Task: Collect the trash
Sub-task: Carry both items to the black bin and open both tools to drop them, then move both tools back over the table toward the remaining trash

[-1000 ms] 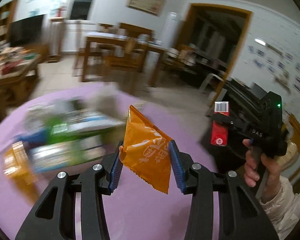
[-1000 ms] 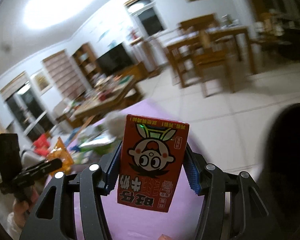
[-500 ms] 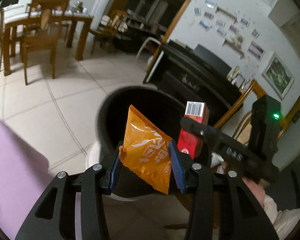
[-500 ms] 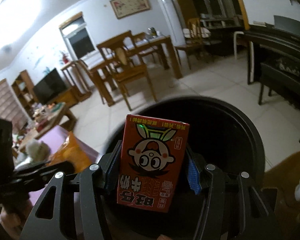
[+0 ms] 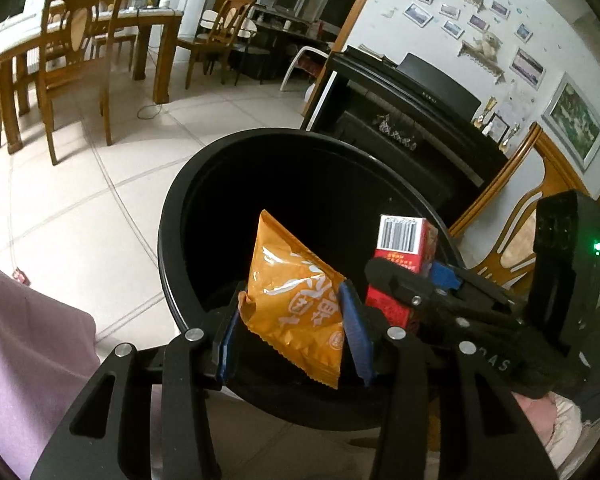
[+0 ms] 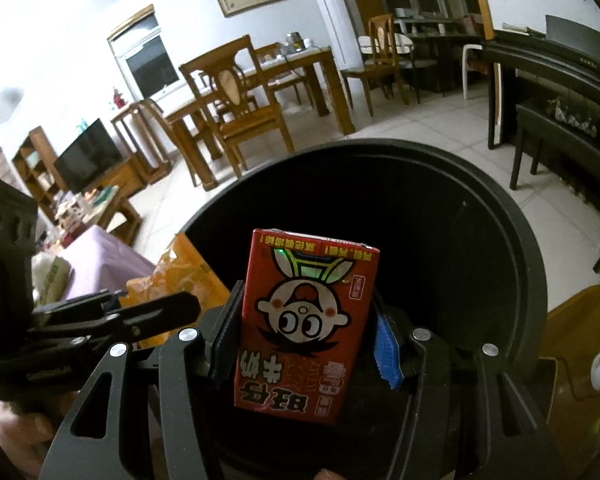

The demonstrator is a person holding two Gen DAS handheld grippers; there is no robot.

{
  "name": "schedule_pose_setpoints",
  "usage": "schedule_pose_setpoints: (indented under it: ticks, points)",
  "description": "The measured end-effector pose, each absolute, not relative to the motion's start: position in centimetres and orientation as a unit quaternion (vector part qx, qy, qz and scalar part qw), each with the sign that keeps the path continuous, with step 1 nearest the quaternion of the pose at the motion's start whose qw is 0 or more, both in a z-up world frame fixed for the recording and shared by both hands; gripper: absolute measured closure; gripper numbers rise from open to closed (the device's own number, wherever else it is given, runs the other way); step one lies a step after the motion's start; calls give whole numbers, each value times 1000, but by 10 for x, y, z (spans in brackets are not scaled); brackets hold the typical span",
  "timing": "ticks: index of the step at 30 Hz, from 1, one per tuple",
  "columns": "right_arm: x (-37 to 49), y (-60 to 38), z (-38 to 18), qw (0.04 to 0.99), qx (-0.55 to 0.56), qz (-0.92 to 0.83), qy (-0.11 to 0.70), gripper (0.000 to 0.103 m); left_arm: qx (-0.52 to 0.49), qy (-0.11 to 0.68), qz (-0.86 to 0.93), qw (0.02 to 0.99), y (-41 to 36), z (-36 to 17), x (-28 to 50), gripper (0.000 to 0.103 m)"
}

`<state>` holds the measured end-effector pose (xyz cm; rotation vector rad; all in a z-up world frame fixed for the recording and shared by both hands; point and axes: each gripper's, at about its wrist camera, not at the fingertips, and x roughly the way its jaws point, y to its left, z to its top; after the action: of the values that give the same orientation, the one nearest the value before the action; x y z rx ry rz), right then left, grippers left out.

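My left gripper [image 5: 292, 332] is shut on an orange snack packet [image 5: 296, 304] and holds it over the near rim of a round black trash bin [image 5: 180, 208]. My right gripper [image 6: 304, 332] is shut on a red drink carton [image 6: 304, 320] with a cartoon face, over the same bin [image 6: 520, 240]. In the left wrist view the right gripper [image 5: 428, 280] and its carton [image 5: 404, 248] are just right of the packet. In the right wrist view the left gripper [image 6: 132, 312] and orange packet [image 6: 180, 276] are at the left. The bin's inside is dark.
The purple-covered table edge [image 5: 24, 344] is at the lower left. A wooden chair [image 5: 516, 232] stands right behind the bin, a black piano [image 5: 412, 120] beyond it. Dining table and chairs [image 5: 80, 52] stand across the tiled floor.
Both grippers swung from the purple table to the black bin and moved closer over its opening, still holding the packet and the carton.
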<state>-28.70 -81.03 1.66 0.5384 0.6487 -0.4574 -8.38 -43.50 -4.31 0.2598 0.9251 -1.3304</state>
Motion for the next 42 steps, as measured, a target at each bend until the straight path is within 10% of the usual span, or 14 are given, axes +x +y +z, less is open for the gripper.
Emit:
schedule_pose_setpoints:
  ticks: [6, 20, 42]
  points:
    - [-287, -802, 26, 889, 260, -220, 306, 33, 125, 388, -594, 693, -437, -39, -89, 24]
    - [-274, -763, 60, 915, 225, -182, 281, 30, 47, 357, -567, 741, -344, 8, -78, 24]
    - [-110, -481, 110, 925, 57, 209, 311, 26, -142, 409, -136, 891, 19, -10, 63, 24]
